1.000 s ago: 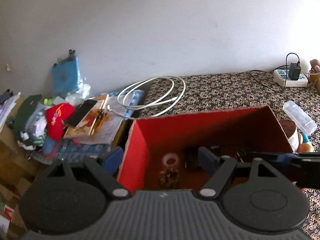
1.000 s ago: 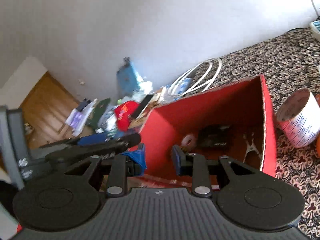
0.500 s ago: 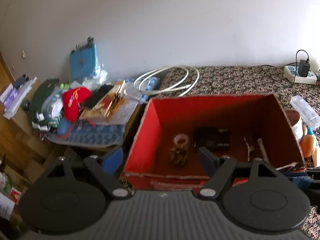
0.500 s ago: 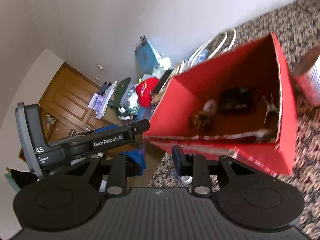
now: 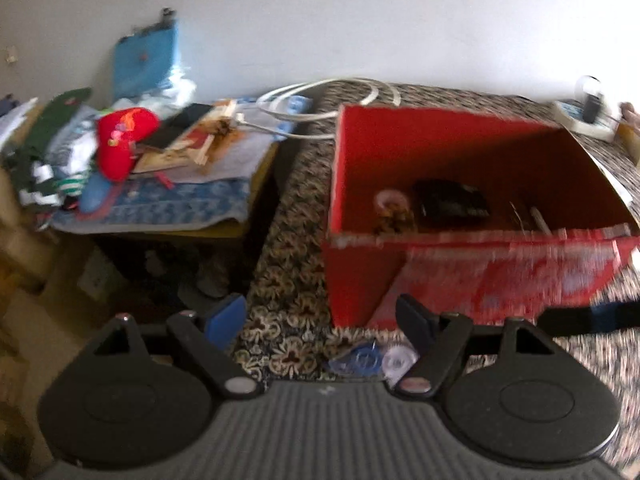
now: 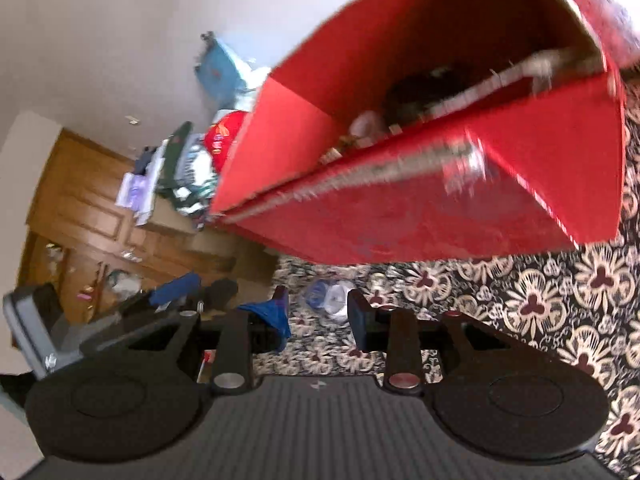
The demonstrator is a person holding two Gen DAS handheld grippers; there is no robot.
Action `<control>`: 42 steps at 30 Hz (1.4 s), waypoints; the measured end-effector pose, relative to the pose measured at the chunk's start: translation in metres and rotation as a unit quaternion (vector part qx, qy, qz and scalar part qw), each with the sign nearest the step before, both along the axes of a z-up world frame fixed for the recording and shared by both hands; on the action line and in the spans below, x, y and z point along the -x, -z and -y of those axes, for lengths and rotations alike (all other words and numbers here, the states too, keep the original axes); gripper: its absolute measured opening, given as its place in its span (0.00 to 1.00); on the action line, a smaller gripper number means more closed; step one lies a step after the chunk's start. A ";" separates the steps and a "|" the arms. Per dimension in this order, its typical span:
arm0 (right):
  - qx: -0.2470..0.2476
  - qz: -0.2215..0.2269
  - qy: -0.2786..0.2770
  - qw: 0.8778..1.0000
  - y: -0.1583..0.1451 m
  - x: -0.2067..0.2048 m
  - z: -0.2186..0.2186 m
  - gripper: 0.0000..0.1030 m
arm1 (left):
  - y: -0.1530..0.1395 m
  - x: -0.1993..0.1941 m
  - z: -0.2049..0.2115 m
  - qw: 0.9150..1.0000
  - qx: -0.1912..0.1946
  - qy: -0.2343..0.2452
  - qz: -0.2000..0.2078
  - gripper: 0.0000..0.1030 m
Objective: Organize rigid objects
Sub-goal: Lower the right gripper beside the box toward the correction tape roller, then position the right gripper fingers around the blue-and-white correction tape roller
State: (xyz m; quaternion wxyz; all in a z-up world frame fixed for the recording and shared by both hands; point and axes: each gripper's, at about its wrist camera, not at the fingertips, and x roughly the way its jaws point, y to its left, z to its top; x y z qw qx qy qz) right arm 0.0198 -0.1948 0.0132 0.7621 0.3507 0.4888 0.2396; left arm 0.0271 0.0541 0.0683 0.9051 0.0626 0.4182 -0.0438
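Before both empty, spread claws (image 5: 320, 320) (image 6: 318, 312), a round clear-blue plastic piece (image 5: 370, 358) lies on patterned cloth (image 6: 532, 300).

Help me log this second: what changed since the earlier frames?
Both grippers pulled back from the red box and dropped toward a small blue-and-clear item on the patterned cloth. The right gripper jaws have just been opening, nothing between them. The left gripper stayed open; the box contents stayed put.

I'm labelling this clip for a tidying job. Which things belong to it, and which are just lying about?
Job:
red cardboard box
black device in it
tape roll in it
blue-and-clear tape dispenser on the cloth

Lying about:
white cable coil
red plush toy
blue pouch
power strip
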 end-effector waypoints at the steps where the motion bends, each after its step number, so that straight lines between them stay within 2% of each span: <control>1: -0.001 -0.003 0.006 1.000 0.004 0.002 -0.003 0.15 | 0.006 0.003 -0.004 1.000 0.005 0.013 -0.003 0.76; 5: -0.004 -0.025 0.024 0.999 0.020 0.003 -0.013 0.15 | 0.033 0.011 -0.011 0.996 0.022 0.080 -0.023 0.76; 9: 0.012 -0.026 0.029 0.999 0.024 0.002 -0.023 0.15 | 0.056 0.013 -0.012 0.989 0.037 0.138 -0.046 0.76; 14: 0.010 -0.034 0.037 0.999 0.028 0.000 -0.031 0.15 | 0.074 0.006 -0.019 0.984 0.050 0.155 -0.067 0.76; 19: 0.013 -0.046 0.038 0.998 0.031 -0.006 -0.033 0.15 | 0.078 -0.005 -0.014 0.979 0.044 0.189 -0.064 0.76; 25: 0.025 -0.063 0.036 0.997 0.034 -0.016 -0.027 0.15 | 0.085 -0.022 -0.006 0.970 0.053 0.222 -0.083 0.76; 29: 0.019 -0.067 0.040 0.997 0.031 -0.018 -0.019 0.16 | 0.092 -0.032 0.002 0.969 0.048 0.216 -0.106 0.76; 42: 0.014 -0.083 0.034 0.996 0.035 -0.016 -0.023 0.16 | 0.103 -0.048 0.014 0.973 0.031 0.194 -0.121 0.76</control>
